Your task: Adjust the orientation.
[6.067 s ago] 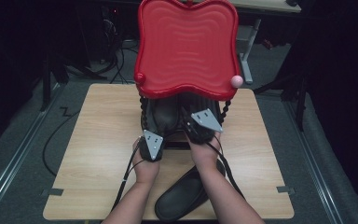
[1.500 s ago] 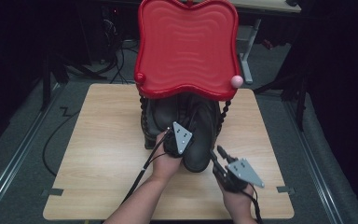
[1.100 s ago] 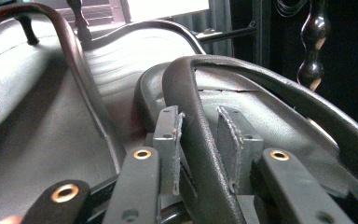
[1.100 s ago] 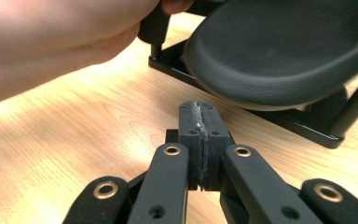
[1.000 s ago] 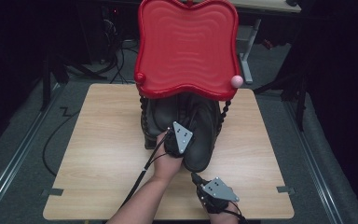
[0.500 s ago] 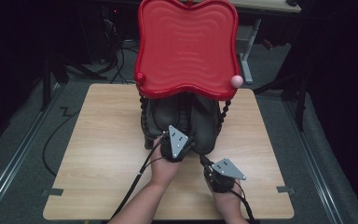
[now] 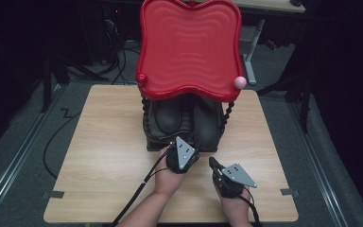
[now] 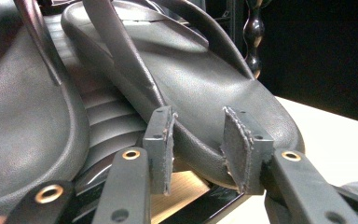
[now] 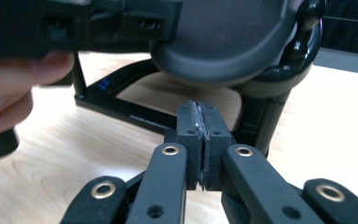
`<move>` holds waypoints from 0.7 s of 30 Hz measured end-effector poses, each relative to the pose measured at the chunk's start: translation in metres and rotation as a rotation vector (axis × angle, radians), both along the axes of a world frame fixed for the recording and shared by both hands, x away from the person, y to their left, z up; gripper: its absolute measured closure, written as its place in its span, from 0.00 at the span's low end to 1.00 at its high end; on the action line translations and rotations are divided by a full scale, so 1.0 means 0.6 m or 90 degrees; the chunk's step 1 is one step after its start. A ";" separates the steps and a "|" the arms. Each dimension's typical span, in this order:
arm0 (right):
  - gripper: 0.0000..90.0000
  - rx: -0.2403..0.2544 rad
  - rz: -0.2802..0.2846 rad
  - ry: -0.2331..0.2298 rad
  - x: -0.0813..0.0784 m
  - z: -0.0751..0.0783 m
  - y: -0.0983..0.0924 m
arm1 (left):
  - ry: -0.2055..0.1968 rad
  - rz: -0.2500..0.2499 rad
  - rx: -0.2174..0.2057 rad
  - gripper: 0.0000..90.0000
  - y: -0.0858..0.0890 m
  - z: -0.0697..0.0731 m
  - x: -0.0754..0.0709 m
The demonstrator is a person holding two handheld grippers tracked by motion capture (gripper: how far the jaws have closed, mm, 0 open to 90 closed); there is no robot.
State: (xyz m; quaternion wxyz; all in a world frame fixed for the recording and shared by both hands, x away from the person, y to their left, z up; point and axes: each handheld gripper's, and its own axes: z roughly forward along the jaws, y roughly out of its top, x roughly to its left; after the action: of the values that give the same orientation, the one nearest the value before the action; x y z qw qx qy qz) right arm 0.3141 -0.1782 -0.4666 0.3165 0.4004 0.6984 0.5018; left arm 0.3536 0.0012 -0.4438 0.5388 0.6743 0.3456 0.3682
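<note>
Both forearms come in low over the near edge of the wooden desk [image 7: 99, 156]. The left claw [image 7: 185, 150] reaches forward to the heel of the right-hand black sandal [image 8: 205, 88], its jaws released and set apart either side of that heel's rim; they have just been opening and then eased in slightly, and the pads do not press on the sole. The right claw [image 7: 213, 163] hovers just beside it over bare wood, clenched on nothing. The pair of sandals sits on the lower tier of a black shoe rack [image 7: 153, 142], toes hidden under the red wavy tray [image 7: 189, 47] on top. A second sandal [image 8: 23, 121] lies alongside, cut off at the edge of the left gripper view. A cable [image 7: 137, 194] trails back from the left claw.
</note>
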 end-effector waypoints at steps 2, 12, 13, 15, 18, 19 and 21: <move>0.99 0.006 -0.008 0.003 0.011 0.000 0.003 | -0.007 -0.006 -0.004 0.68 0.006 0.004 -0.008; 0.99 0.018 -0.032 -0.002 0.054 0.005 0.012 | -0.008 -0.001 -0.028 0.66 0.083 -0.018 -0.070; 0.99 0.024 -0.036 -0.003 0.058 0.006 0.012 | -0.008 0.003 -0.025 0.66 0.088 -0.023 -0.072; 0.99 0.024 -0.040 -0.005 0.064 0.009 0.015 | 0.003 0.006 -0.003 0.65 0.094 -0.030 -0.069; 0.99 0.026 -0.040 -0.009 0.070 0.013 0.021 | 0.009 0.010 -0.016 0.65 0.105 -0.032 -0.068; 0.98 0.029 -0.040 -0.009 0.070 0.013 0.023 | 0.010 0.010 -0.013 0.65 0.106 -0.034 -0.067; 0.98 0.028 -0.040 -0.007 0.067 0.012 0.024 | 0.009 0.011 -0.008 0.65 0.109 -0.037 -0.067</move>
State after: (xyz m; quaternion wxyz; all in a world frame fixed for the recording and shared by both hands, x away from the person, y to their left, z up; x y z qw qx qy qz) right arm 0.3541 -0.1641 -0.4596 0.3268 0.4265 0.6724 0.5091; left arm 0.3135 0.0667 -0.4660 0.5373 0.6706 0.3577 0.3656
